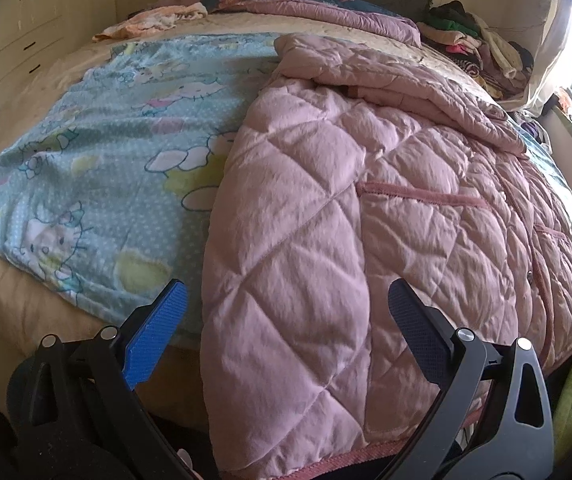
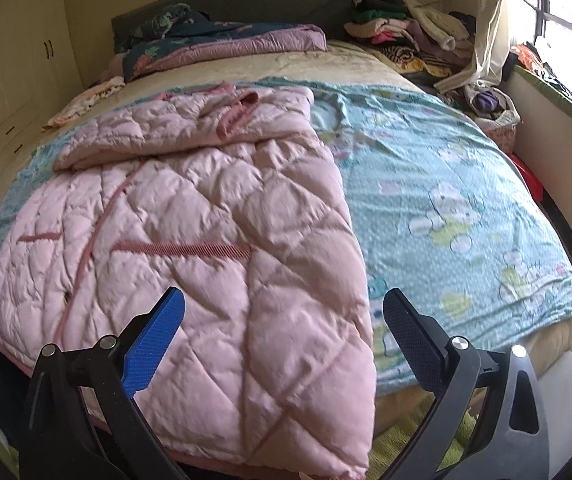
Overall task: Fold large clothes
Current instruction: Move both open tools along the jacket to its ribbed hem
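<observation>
While the pink quilted coat (image 2: 206, 216) lies flat on the bed's blue sheet (image 2: 446, 184), hem hanging off the near edge, the left gripper (image 1: 286, 332) and right gripper (image 2: 284, 332) hover, fingers wide apart and empty, seemingly poised for the hem.

Readable text: none can be made out in either view.
Labels, brands, numbers: none are seen.
Printed sheet (image 1: 98, 168): only cartoon cat and cloud figures are printed on it; no lettering can be read.
</observation>
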